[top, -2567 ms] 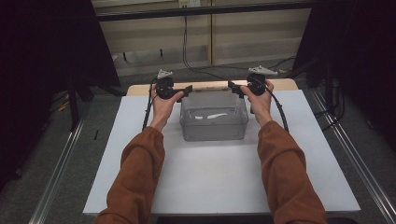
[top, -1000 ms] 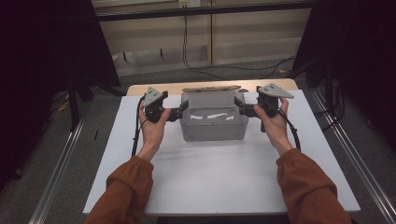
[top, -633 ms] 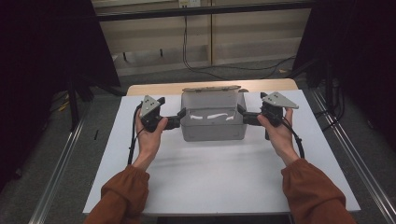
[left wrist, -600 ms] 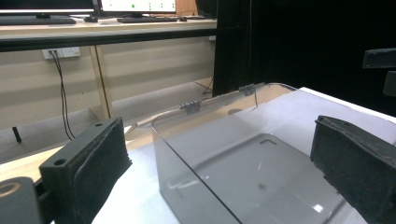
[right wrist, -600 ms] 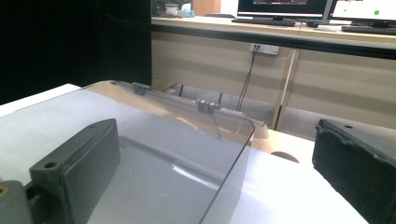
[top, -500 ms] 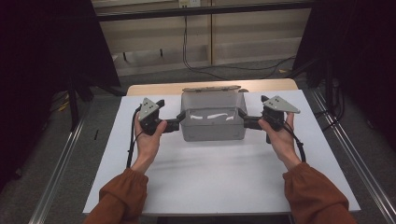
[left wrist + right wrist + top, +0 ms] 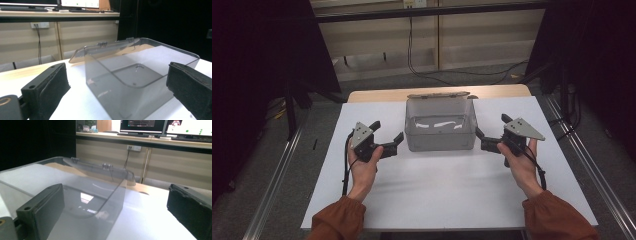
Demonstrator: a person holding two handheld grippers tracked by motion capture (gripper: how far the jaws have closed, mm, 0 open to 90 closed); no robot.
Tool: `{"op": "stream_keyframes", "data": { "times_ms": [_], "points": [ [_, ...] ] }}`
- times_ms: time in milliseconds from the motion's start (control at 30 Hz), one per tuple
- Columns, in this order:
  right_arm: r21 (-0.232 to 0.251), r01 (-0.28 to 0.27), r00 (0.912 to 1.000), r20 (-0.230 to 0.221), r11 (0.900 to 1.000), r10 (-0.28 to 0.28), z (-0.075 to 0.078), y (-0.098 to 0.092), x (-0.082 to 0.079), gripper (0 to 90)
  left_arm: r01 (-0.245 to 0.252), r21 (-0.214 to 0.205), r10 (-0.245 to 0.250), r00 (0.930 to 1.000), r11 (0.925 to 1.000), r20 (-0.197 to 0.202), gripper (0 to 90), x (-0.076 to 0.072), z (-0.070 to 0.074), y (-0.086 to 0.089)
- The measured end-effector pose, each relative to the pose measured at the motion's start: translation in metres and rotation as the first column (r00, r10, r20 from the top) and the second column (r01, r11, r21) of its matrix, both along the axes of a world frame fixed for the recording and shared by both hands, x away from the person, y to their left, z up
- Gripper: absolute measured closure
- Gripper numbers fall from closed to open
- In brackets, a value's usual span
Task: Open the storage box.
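Note:
A clear plastic box (image 7: 440, 131) stands in the middle of the white table top (image 7: 432, 195), its hinged lid (image 7: 438, 94) tipped back behind it. Nothing is visible inside the box. My left gripper (image 7: 388, 131) is open just left of the box, not touching it. My right gripper (image 7: 490, 125) is open just right of it, one jaw close to the box's corner. In the left gripper view the box (image 7: 130, 82) and lid (image 7: 105, 48) sit ahead of my open left gripper (image 7: 117, 75). In the right gripper view the box (image 7: 100, 202) stands ahead of my open right gripper (image 7: 116, 197).
A wooden strip (image 7: 377, 95) edges the table's far side. Metal rails (image 7: 277, 185) run along the floor on both sides. Cables (image 7: 422, 70) lie on the floor beyond. A counter with monitors (image 7: 160, 127) stands behind.
Both grippers came from the box's far corners back toward the person and out to its sides. The lid now lies tipped back behind the box.

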State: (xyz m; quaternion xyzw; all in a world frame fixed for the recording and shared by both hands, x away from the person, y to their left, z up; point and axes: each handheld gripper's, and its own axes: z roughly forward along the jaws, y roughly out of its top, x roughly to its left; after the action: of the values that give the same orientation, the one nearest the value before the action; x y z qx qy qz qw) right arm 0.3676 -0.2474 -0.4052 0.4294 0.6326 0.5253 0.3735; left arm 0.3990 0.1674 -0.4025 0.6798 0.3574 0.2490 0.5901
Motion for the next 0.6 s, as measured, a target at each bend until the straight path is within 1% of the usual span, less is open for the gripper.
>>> {"op": "stream_keyframes", "data": {
  "times_ms": [67,133,167,233,267,300,333,367,400,467,533,567,600],
  "points": [
    [-0.003,0.006,1.0000,0.001,1.0000,-0.006,-0.002,-0.002,-0.006,0.9,-0.014,0.030,0.013,0.9998,0.9995,0.015,3.7,-0.005,-0.002,0.004],
    [0.012,0.013,0.9999,0.007,0.9998,-0.013,-0.003,-0.006,-0.011,0.9,-0.029,0.023,0.028,0.9994,0.9993,0.020,3.6,-0.010,-0.004,0.007],
    [0.003,0.016,0.9999,0.004,0.9999,-0.016,-0.003,-0.007,-0.014,0.8,-0.035,0.012,0.035,0.9992,0.9993,0.018,3.7,-0.013,-0.005,0.009],
    [0.002,0.031,0.9994,0.016,0.9995,-0.031,-0.005,-0.009,-0.021,0.0,-0.063,0.008,0.063,0.9977,0.9980,0.025,3.7,-0.018,-0.005,0.013],
    [0.003,0.036,0.9992,0.015,0.9993,-0.036,-0.006,-0.010,-0.024,0.0,-0.066,0.005,0.066,0.9977,0.9978,0.019,3.5,-0.021,-0.005,0.015],
    [-0.006,0.042,0.9990,0.015,0.9991,-0.042,-0.008,-0.011,-0.028,0.0,-0.065,0.000,0.065,0.9978,0.9979,0.016,3.3,-0.023,-0.006,0.016],
    [-0.008,0.046,0.9988,0.015,0.9989,-0.046,-0.009,-0.012,-0.030,0.0,-0.067,-0.003,0.067,0.9976,0.9977,0.016,3.3,-0.025,-0.006,0.018],
    [-0.008,0.051,0.9986,0.013,0.9987,-0.051,-0.010,-0.013,-0.033,0.0,-0.077,-0.007,0.077,0.9967,0.9970,0.026,3.3,-0.029,-0.007,0.019],
    [-0.005,0.048,0.9988,0.003,0.9988,-0.048,-0.011,-0.015,-0.035,0.0,-0.083,0.001,0.083,0.9962,0.9966,0.027,3.3,-0.032,-0.008,0.020],
    [0.004,0.056,0.9984,-0.003,0.9984,-0.056,-0.013,-0.018,-0.040,0.0,-0.073,0.001,0.073,0.9969,0.9973,0.029,3.3,-0.037,-0.008,0.022],
    [0.006,0.067,0.9977,-0.009,0.9977,-0.067,-0.015,-0.019,-0.045,0.0,-0.072,0.019,0.072,0.9971,0.9972,0.024,3.3,-0.042,-0.009,0.024],
    [0.010,0.070,0.9975,-0.012,0.9975,-0.069,-0.016,-0.020,-0.048,0.0,-0.074,0.020,0.073,0.9970,0.9971,0.027,3.3,-0.044,-0.009,0.025],
    [0.015,0.072,0.9973,-0.018,0.9973,-0.072,-0.016,-0.022,-0.051,0.0,-0.080,0.007,0.080,0.9963,0.9968,0.033,3.3,-0.047,-0.010,0.027]
  ]
}}
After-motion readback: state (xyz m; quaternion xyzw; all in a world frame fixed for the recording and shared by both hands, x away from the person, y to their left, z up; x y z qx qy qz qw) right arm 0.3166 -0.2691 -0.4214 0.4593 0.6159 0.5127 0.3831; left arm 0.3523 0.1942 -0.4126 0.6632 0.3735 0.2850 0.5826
